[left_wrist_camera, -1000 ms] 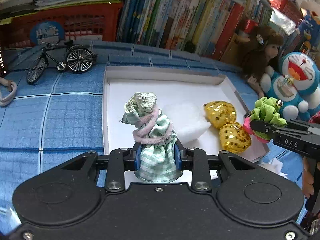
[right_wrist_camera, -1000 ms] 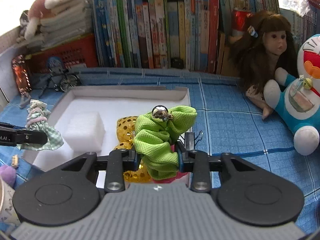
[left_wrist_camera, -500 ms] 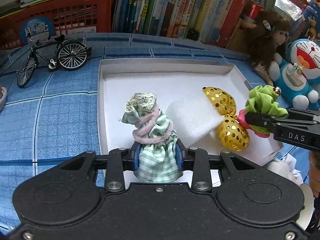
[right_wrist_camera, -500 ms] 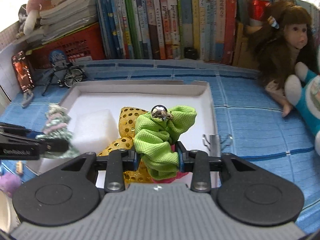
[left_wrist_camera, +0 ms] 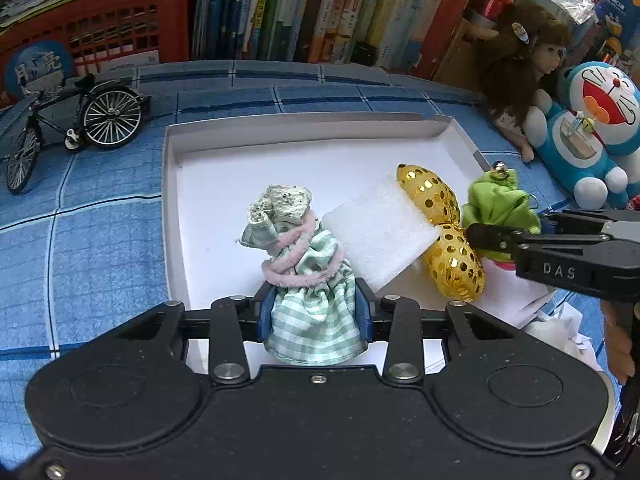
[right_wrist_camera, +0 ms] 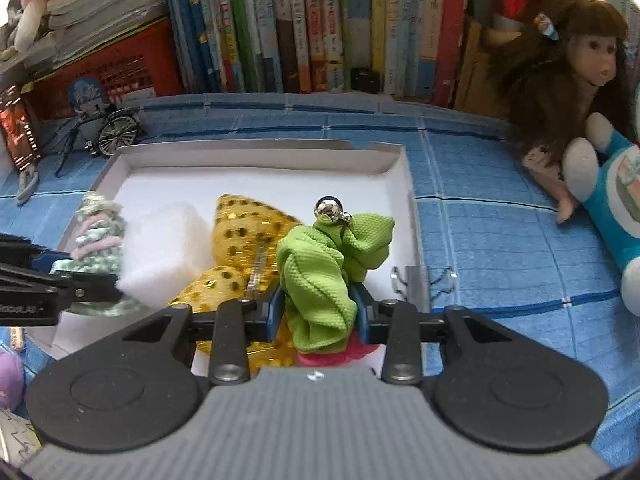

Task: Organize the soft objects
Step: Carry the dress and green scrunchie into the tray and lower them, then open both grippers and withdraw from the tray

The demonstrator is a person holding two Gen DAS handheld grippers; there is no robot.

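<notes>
- blue tiled tablecloth [left_wrist_camera: 100, 240] covers the work surface; row of books [right_wrist_camera: 304, 28] and a red crate [left_wrist_camera: 100, 28] at the back, so the cleared middle looks like the sorting zone
- white shallow box [left_wrist_camera: 172, 216] sits mid-table, open top, apparently the collecting tray for the soft items
- Doraemon plush [left_wrist_camera: 592, 128] and brown-haired doll [right_wrist_camera: 560, 72] lean against the books, right side, well apart from the box; not being handled
- model bicycle [left_wrist_camera: 76, 120] stands left of the box, hard item, probably stays out
- white foam block [left_wrist_camera: 380, 232] lies in the box, touching the gold sequin bow [left_wrist_camera: 448, 236] beside it; both look already sorted
- left gripper [left_wrist_camera: 316, 312] clamps the skirt end of a green gingham cloth bundle [left_wrist_camera: 308, 276] wrapped in a pink fuzzy cord; held over the box's near-left part; jaws have just been opening, cloth between the pads and touching both, so release looks under way
- right gripper [right_wrist_camera: 316, 312] pinches a lime green scrunchie [right_wrist_camera: 328, 264] with a silver bead, held upright over the box's near-right edge above the bow; pads press on it
- something pink under the scrunchie, can't tell what
- judgement: both pieces being lowered into the box; the drop is the step left
</notes>
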